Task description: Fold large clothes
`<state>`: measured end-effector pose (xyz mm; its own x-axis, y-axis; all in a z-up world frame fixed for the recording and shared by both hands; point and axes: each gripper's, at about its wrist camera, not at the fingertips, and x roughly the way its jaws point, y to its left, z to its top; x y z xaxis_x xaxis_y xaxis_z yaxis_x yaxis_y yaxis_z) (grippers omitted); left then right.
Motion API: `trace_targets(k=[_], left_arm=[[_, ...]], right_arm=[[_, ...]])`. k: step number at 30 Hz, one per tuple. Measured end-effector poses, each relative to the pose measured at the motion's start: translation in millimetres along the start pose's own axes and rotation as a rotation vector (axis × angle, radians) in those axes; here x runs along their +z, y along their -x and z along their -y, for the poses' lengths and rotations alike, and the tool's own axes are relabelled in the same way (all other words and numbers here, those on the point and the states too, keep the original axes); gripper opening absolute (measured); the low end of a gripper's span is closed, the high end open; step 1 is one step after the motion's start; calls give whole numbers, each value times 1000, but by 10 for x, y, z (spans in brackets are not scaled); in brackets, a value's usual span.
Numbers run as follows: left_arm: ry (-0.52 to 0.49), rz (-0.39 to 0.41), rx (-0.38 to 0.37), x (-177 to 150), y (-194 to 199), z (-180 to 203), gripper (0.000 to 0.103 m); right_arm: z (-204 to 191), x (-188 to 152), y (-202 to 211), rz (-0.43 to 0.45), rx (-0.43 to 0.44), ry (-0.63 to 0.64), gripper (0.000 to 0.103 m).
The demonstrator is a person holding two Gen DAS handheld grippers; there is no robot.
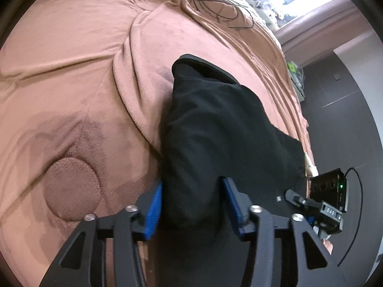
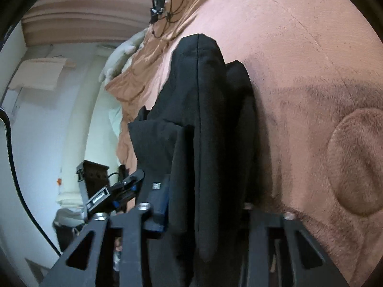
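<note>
Black garment: soft, thick, limp, likely bulky in several layers; draped ahead of both tongs over brown blanket. Left gripper: blue pads set wide, a fold bunched between them. Right gripper: clamped on a hanging layered fold. Best taken at seamed edges; expect sagging, little slip.

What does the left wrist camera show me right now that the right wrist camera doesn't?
Left wrist only: both blue pads of the left gripper flanking the black garment, and the dark floor.

Right wrist only: the white wall, and the right gripper with thick folded layers bunched between its fingers.

Both: the garment over the brown blanket, its round patch, black cables, and the opposite gripper at the garment's far edge.
</note>
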<state>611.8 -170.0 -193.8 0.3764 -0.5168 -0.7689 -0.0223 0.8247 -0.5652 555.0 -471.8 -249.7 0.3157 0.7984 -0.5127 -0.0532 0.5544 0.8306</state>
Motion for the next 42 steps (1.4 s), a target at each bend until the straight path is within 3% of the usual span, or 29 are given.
trace_targets(k=[2, 7, 24, 33, 42], left_arm=[[-10, 9, -3, -26, 69, 33, 41], [1, 36, -39, -78, 291, 86, 35], [-16, 235, -185, -570, 1491, 297, 34], [-18, 318, -239, -749, 2109, 189, 34], [-13, 432, -238, -866, 2883, -93, 34]], right_arm=[[-174, -51, 58, 21, -16, 52, 21], [-555, -162, 253, 58, -43, 129, 19], [-1857, -793, 812, 171, -47, 325, 18], [-2392, -1148, 863, 188, -35, 429, 18], [-3031, -1450, 638, 166, 21, 518, 18]])
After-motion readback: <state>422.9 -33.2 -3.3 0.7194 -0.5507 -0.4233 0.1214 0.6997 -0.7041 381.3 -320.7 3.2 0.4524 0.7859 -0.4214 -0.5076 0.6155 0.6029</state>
